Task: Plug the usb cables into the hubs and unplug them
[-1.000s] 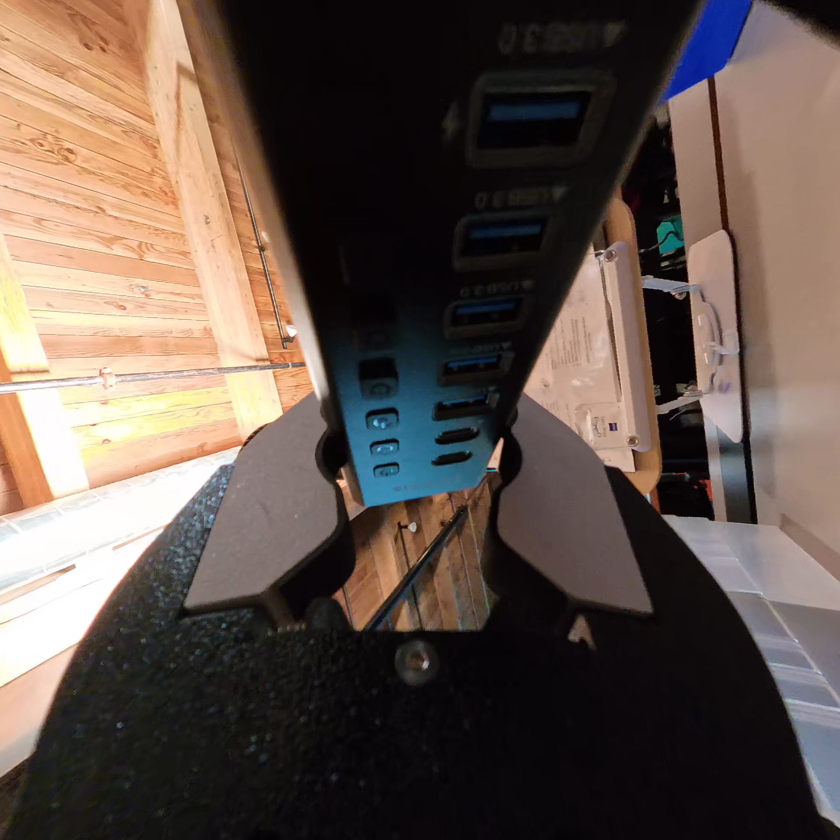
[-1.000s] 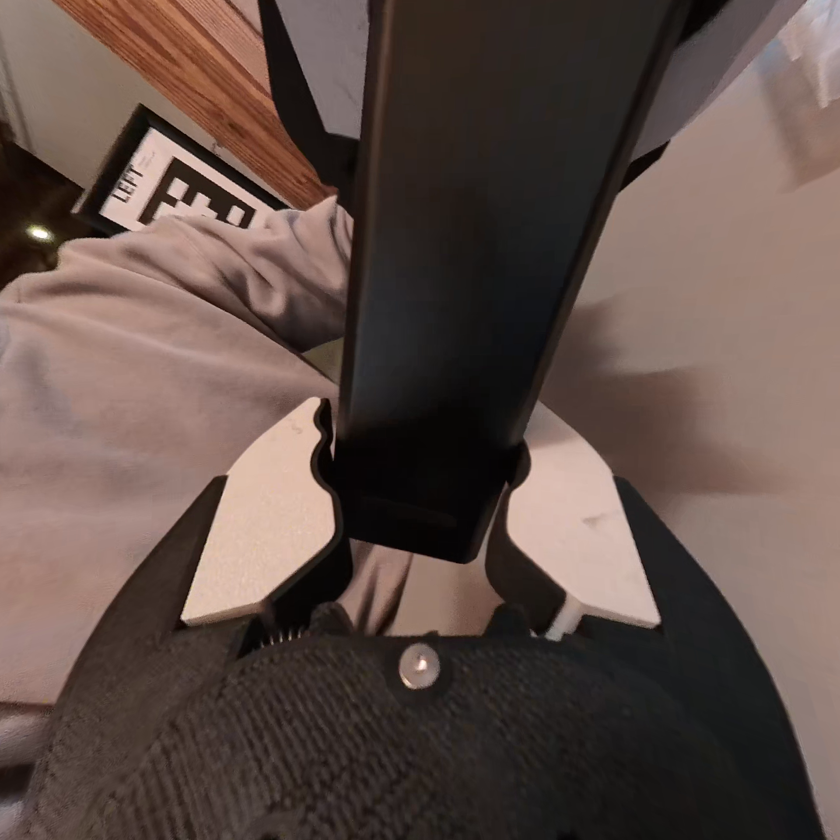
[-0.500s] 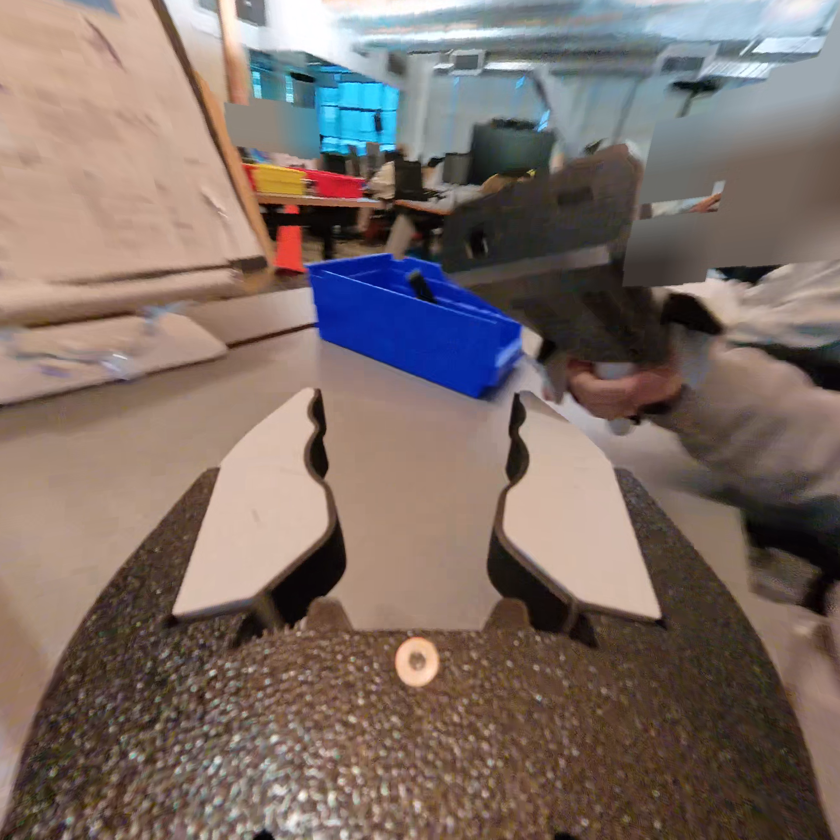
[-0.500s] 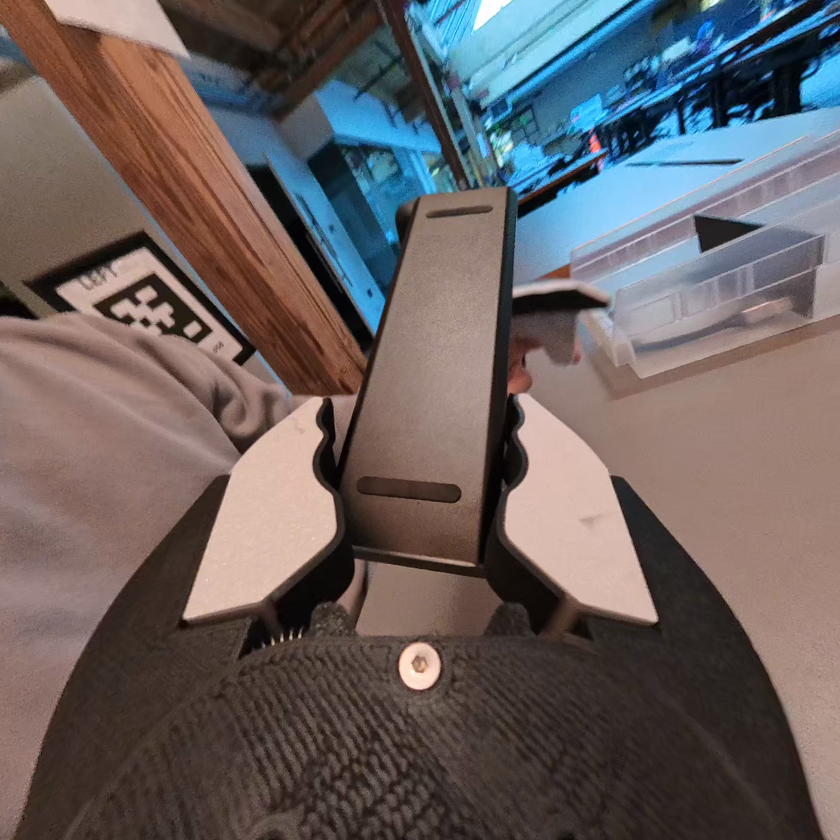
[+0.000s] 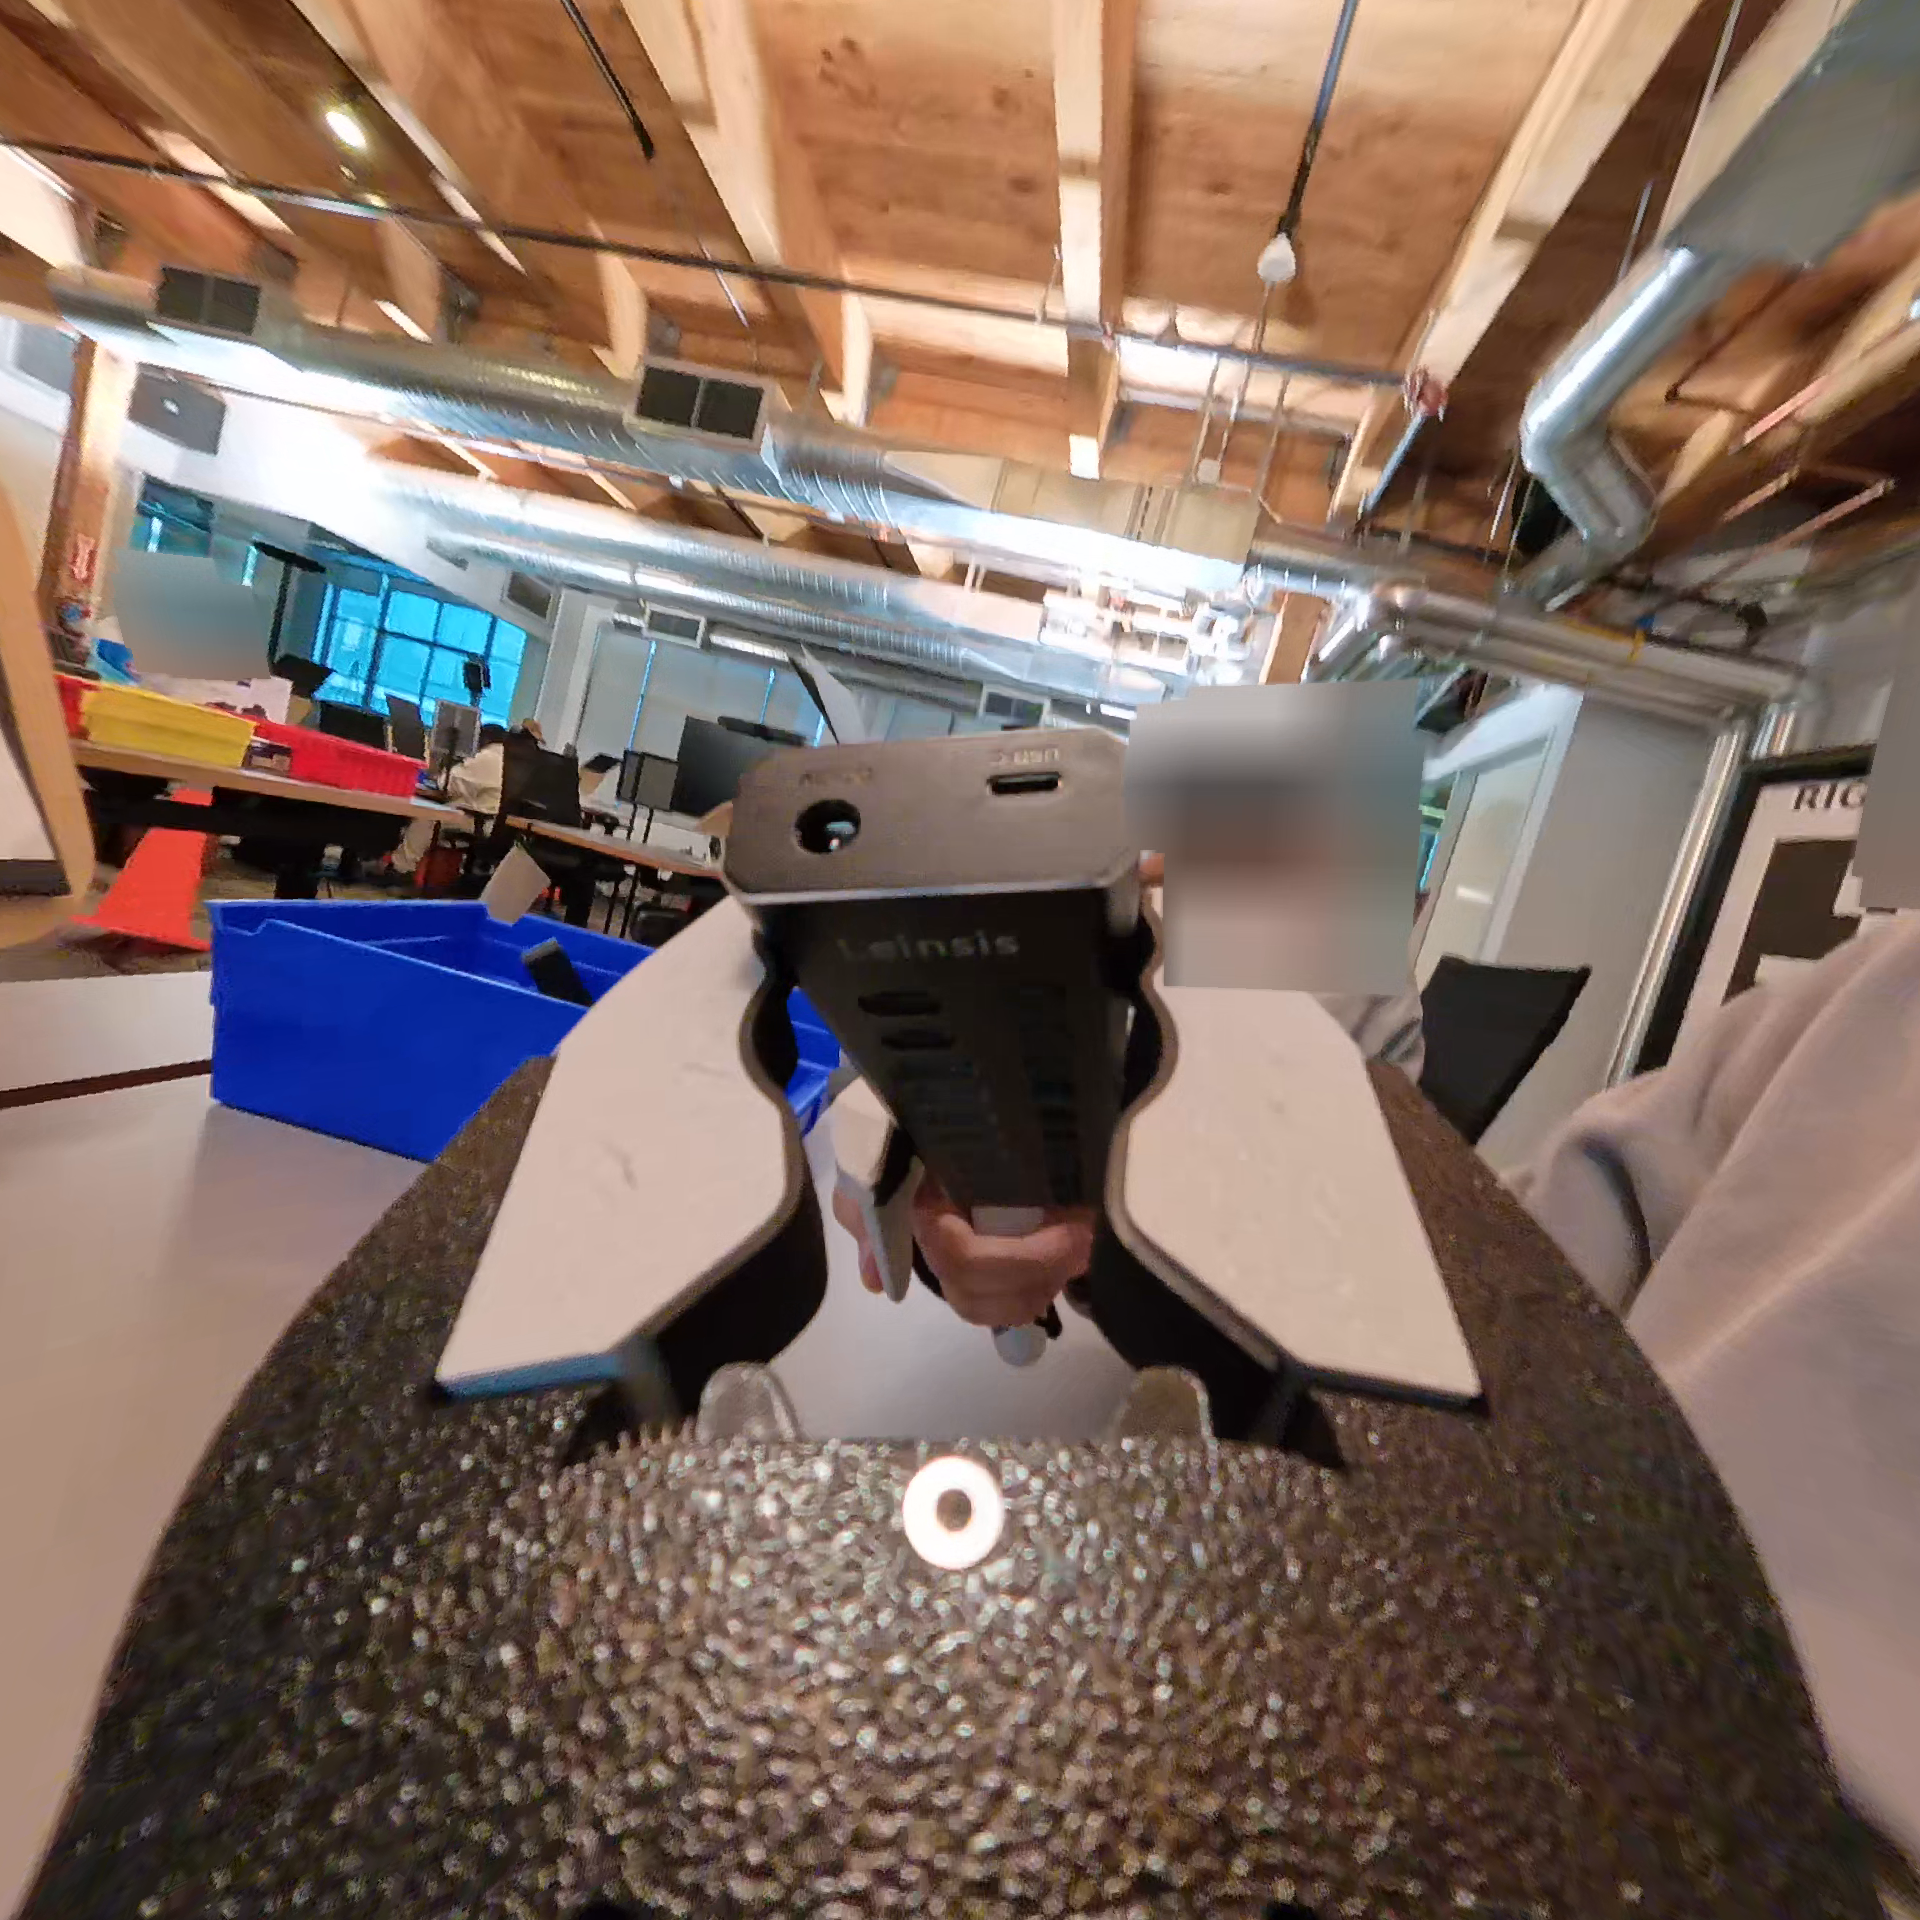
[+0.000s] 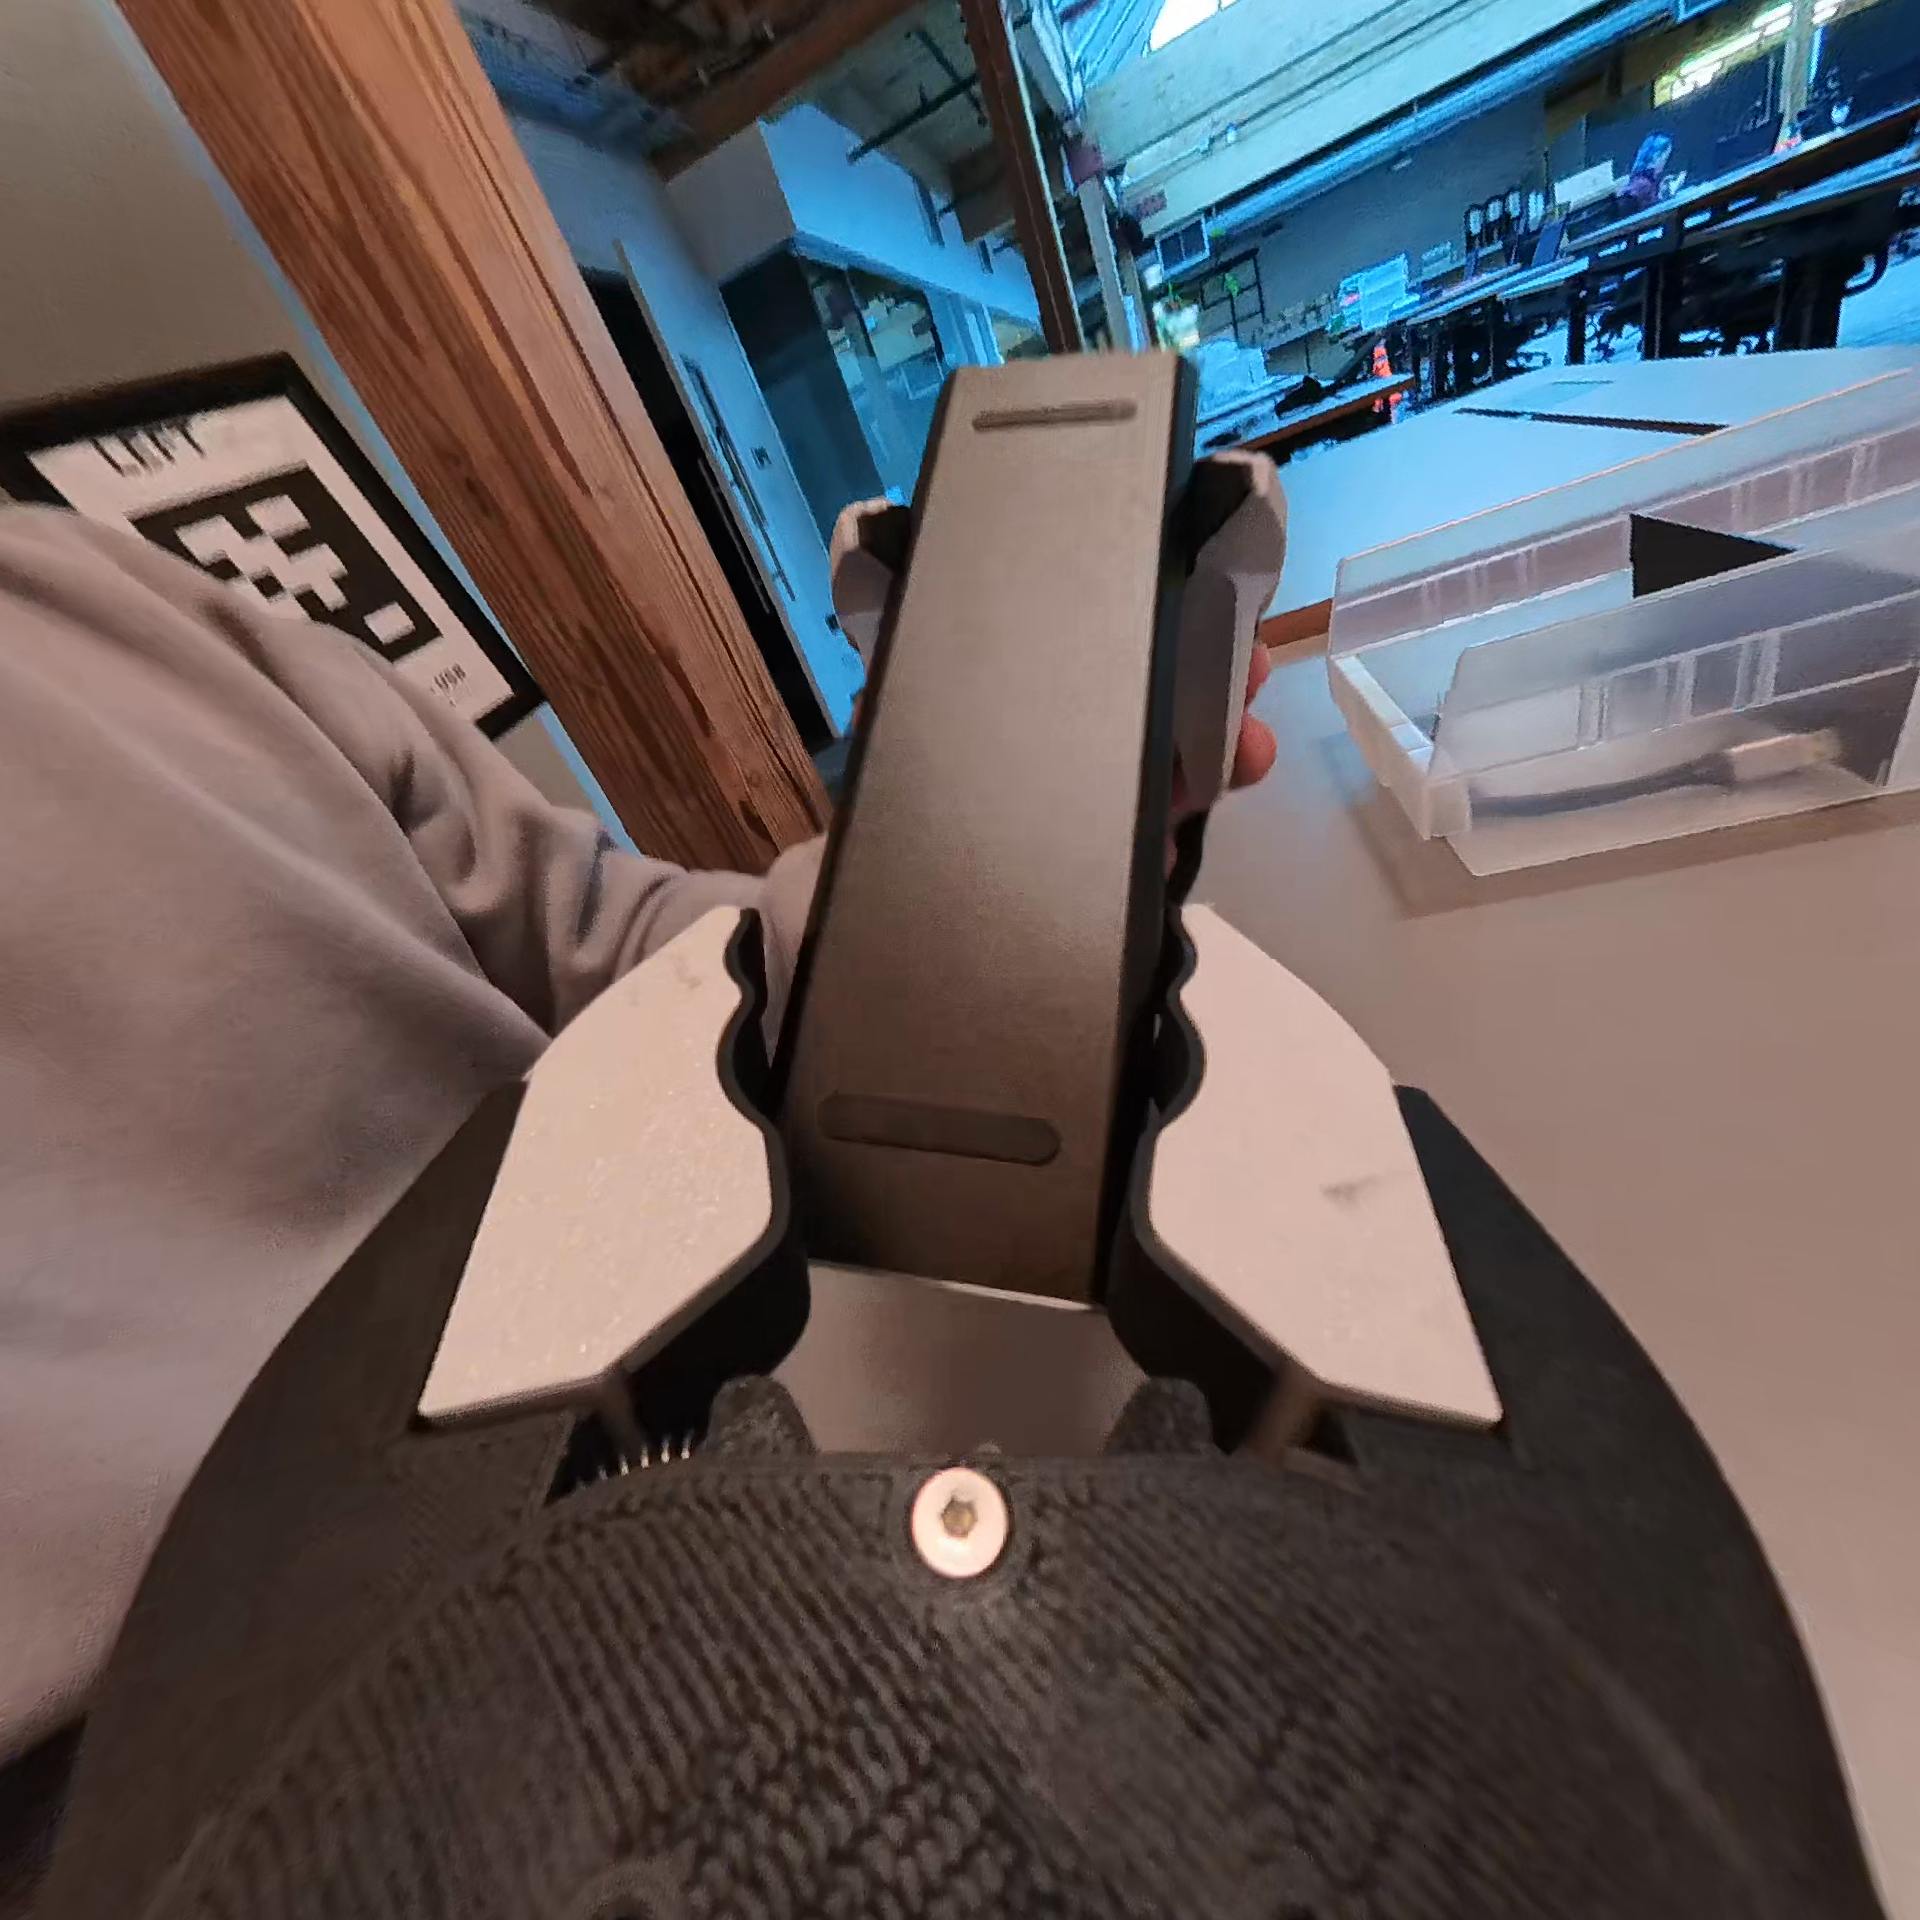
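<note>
Holding 1 black hub [image 5: 951,997] off the table [image 5: 156,1247] between both tools: left gripper [image 5: 940,1049] has its jaws clenched on the hub's 2 long edges near the end with the round socket and the small slot port, and right gripper [image 6: 961,1049] is clamped on the other end, flat underside with 2 rubber feet facing its camera. From the right wrist view the left gripper's fingers [image 6: 1231,582] show pinching the far end of the hub, with the person's hand [image 6: 1252,727] just behind them. No usb cable is visible in any port that shows; the port face is steeply foreshortened in the left wrist view, so I can't tell about the far ports. Judgement: task is at an early or in-between stage, hub only being positioned, nothing seen plugged, so plug and unplug cycles look all or mostly left. Both tools are tied up on the hub, so 1 would have to let go to fetch a cable. Blue bin [image 5: 416,1018] sits on the table left of and behind the hub; clear plastic tray [image 6: 1621,665] lies right of the hub, something cable-like inside, too blurred to confirm.
</note>
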`<state>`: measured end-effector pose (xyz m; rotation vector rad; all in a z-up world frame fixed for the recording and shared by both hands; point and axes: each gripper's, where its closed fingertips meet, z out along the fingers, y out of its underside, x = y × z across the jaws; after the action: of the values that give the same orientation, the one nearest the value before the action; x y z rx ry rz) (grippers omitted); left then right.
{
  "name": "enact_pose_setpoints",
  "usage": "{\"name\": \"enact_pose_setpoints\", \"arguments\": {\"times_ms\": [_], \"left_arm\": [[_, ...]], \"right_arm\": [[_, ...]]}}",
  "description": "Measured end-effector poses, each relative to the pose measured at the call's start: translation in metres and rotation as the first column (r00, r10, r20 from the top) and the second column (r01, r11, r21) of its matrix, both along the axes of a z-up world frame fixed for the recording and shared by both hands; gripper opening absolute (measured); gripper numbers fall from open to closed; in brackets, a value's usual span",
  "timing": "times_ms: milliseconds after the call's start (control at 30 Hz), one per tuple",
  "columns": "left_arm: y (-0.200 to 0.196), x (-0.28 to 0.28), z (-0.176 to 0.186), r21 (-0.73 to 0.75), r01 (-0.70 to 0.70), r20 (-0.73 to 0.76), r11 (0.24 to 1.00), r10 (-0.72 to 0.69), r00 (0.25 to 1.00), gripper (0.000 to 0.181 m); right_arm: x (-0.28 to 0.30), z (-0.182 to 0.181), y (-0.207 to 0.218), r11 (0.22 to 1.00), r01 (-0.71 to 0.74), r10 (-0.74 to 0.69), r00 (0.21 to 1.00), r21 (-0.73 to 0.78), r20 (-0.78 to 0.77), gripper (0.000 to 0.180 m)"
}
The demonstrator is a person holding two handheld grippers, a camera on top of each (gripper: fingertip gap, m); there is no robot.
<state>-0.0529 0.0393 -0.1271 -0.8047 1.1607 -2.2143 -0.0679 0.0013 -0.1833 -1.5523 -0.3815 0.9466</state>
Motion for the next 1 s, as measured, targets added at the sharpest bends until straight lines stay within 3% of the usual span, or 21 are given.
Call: {"name": "enact_pose_setpoints", "arguments": {"times_ms": [133, 200, 300, 400, 667, 1000], "left_arm": [[-0.009, 0.005, 0.007, 0.164, -0.001, -0.063, 0.986, 0.011, 0.998, 0.061], [-0.013, 0.009, 0.01, 0.301, 0.0, -0.112, 0.954, 0.035, 0.993, 0.061], [-0.019, 0.018, 0.005, 0.523, 0.016, -0.185, 0.852, 0.095, 0.978, 0.061], [-0.024, 0.026, -0.003, 0.65, 0.044, -0.213, 0.759, 0.126, 0.969, 0.061], [-0.05, 0.027, -0.016, 0.702, 0.178, -0.225, 0.689, -0.021, 0.974, 0.061], [-0.055, 0.034, -0.028, 0.726, 0.227, -0.257, 0.649, -0.049, 0.965, 0.063]], "right_arm": [[0.009, -0.009, 0.006, 0.995, 0.095, -0.098, 0.986, 0.031, 0.136, 0.071], [0.013, -0.006, 0.009, 0.981, 0.159, -0.179, 0.961, 0.108, 0.209, 0.079], [0.019, -0.005, 0.018, 0.952, 0.233, -0.293, 0.878, 0.197, 0.378, 0.093], [0.014, -0.011, 0.03, 0.957, 0.225, -0.286, 0.841, 0.183, 0.46, 0.103], [-0.004, -0.009, 0.047, 0.974, 0.158, -0.205, 0.92, 0.164, 0.335, 0.094], [0.001, -0.012, 0.042, 0.967, 0.163, -0.221, 0.917, 0.195, 0.331, 0.073]]}}
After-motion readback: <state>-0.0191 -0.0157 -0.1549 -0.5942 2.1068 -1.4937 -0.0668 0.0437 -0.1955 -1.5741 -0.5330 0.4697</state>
